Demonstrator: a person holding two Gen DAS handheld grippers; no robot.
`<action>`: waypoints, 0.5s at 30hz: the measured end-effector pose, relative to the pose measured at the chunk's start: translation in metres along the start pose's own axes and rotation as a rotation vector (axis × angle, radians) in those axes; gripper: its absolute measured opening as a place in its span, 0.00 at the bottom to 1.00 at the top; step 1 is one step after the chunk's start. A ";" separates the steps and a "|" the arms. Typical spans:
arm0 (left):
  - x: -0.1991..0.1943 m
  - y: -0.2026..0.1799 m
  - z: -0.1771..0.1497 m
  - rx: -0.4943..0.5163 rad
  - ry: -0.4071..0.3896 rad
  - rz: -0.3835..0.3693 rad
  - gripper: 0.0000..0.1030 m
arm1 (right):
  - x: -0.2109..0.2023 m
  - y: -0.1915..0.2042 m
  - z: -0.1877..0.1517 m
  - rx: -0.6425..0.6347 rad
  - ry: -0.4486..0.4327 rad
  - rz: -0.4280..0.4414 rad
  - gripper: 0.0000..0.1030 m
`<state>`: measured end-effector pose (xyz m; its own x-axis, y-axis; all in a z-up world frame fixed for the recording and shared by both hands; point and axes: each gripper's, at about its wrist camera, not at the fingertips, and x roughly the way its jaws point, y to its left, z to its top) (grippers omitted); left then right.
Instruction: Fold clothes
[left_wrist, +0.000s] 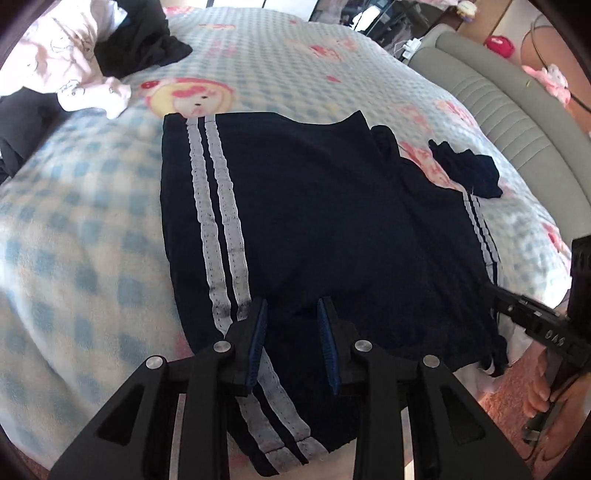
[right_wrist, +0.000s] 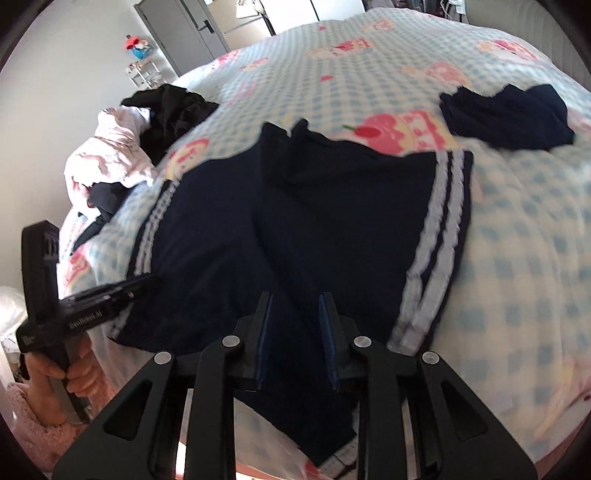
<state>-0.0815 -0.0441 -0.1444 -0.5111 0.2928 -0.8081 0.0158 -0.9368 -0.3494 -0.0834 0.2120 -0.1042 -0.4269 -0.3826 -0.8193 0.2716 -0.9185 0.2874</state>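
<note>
Dark navy shorts with white side stripes lie spread flat on the bed; they also show in the right wrist view. My left gripper is open, its jaws apart just over the near edge of the shorts by the left stripes. My right gripper is open over the near middle of the shorts. Each gripper shows at the edge of the other's view: the right one and the left one, both at the shorts' near edge.
The bed has a blue-and-white checked blanket with pink cartoon prints. A small dark folded garment lies at the far right. A pile of pink and black clothes sits at the far left. A grey headboard runs along the right.
</note>
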 end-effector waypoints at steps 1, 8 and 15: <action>-0.011 -0.004 -0.001 0.005 -0.035 -0.034 0.29 | -0.002 -0.006 -0.007 0.013 0.003 -0.027 0.24; -0.011 -0.035 -0.026 0.069 -0.060 -0.098 0.35 | -0.023 -0.024 -0.028 0.109 -0.046 0.070 0.25; 0.009 -0.040 -0.031 0.110 -0.021 0.022 0.34 | -0.020 -0.048 -0.036 0.223 -0.058 0.014 0.25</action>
<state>-0.0597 0.0014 -0.1525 -0.5292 0.2687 -0.8048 -0.0668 -0.9588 -0.2762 -0.0570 0.2670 -0.1198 -0.4749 -0.3947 -0.7866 0.0833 -0.9099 0.4063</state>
